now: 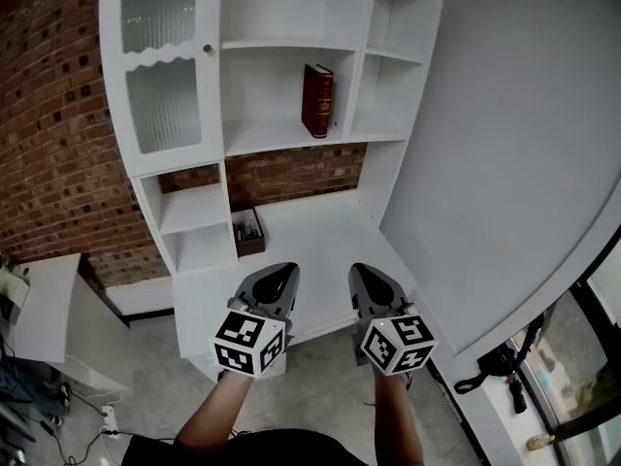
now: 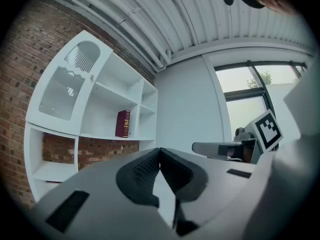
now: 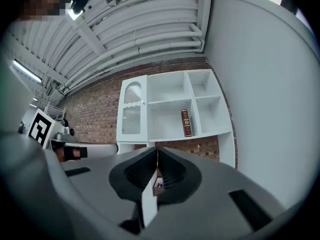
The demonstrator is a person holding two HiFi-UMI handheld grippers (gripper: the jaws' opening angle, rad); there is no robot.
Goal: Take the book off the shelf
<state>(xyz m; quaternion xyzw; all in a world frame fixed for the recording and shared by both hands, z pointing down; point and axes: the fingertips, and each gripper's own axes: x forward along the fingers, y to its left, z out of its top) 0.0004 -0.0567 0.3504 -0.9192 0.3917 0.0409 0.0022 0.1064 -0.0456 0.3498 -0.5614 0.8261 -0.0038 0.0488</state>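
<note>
A dark red book (image 1: pixel 317 100) stands upright on the middle shelf of a white shelf unit (image 1: pixel 281 136), leaning near the divider on its right. The same book (image 2: pixel 123 123) shows far off in the left gripper view, and the book (image 3: pixel 186 122) is small in the right gripper view too. My left gripper (image 1: pixel 278 277) and right gripper (image 1: pixel 364 278) hang side by side well below the shelf, over the white desk top (image 1: pixel 320 236). Both have their jaws together with nothing between them. In their own views the left gripper (image 2: pixel 159 151) and right gripper (image 3: pixel 157 150) point toward the shelf.
A glass-fronted cupboard door (image 1: pixel 160 61) fills the unit's upper left. A small dark box (image 1: pixel 248 231) with bits inside sits on the desk surface. Brick wall (image 1: pixel 49 115) lies to the left, a plain white wall (image 1: pixel 505 144) to the right. A low white cabinet (image 1: pixel 44 304) stands at far left.
</note>
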